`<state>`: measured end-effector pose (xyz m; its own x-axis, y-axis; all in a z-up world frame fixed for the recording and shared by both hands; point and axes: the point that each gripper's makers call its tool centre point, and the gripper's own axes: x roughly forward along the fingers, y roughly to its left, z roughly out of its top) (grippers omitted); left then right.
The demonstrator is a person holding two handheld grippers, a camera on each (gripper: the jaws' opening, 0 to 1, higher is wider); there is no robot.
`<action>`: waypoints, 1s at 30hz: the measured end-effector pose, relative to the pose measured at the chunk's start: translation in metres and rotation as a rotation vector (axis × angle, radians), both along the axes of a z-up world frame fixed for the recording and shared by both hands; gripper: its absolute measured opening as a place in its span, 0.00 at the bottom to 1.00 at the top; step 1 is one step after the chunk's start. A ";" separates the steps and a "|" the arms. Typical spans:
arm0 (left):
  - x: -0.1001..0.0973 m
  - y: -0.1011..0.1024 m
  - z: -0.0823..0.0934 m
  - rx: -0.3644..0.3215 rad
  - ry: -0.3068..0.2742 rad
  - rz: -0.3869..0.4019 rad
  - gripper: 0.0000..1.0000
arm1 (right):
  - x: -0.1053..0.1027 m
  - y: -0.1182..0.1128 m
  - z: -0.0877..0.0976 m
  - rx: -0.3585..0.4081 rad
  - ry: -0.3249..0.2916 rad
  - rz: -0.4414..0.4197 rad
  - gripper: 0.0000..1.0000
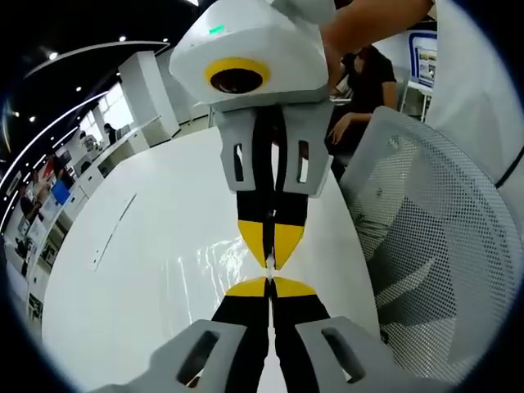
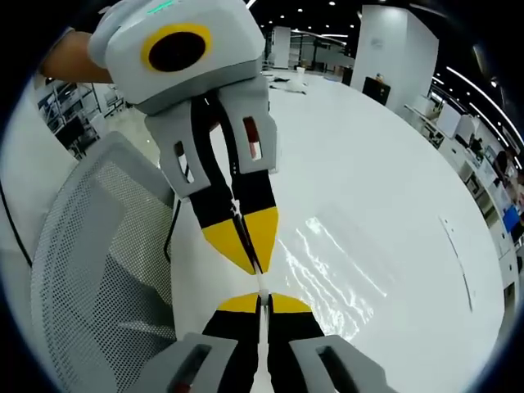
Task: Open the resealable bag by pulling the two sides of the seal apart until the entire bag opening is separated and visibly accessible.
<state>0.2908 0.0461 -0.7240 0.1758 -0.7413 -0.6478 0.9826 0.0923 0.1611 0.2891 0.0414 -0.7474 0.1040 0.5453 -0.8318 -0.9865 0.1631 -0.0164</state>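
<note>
A clear resealable bag [image 1: 201, 262] hangs over the white table [image 1: 123, 246], visible mostly as glints on its film. In the left gripper view my left gripper [image 1: 270, 284] rises from below, its yellow-tipped jaws pressed together on a thin edge of the bag. My right gripper [image 1: 270, 259] comes down from above, tip to tip with it, also shut on the bag's edge. The right gripper view mirrors this: right gripper [image 2: 260, 300] below, left gripper [image 2: 252, 264] above, the bag [image 2: 336, 266] spreading to the right. I cannot tell whether the seal is parted.
A white mesh office chair [image 1: 434, 237] [image 2: 90, 262] stands close beside the table's edge. A seated person in black [image 1: 368, 82] is beyond it. A bare forearm [image 1: 368, 24] holds the right gripper. Desks and shelves line the far side of the room.
</note>
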 end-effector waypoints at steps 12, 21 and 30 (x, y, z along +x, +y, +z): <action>0.003 0.003 0.003 -0.011 0.000 0.009 0.00 | 0.006 -0.022 -0.004 -0.034 -0.001 -0.037 0.00; 0.003 0.014 -0.003 -0.016 0.030 0.027 0.00 | 0.005 -0.032 0.002 -0.056 0.000 -0.075 0.00; 0.000 0.012 -0.004 0.007 0.015 0.007 0.00 | 0.000 -0.032 -0.001 -0.098 -0.001 -0.063 0.00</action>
<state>0.2905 0.0577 -0.7280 0.1711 -0.7355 -0.6556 0.9843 0.0977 0.1472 0.2892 0.0090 -0.7484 0.1364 0.4541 -0.8805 -0.9743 0.2225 -0.0361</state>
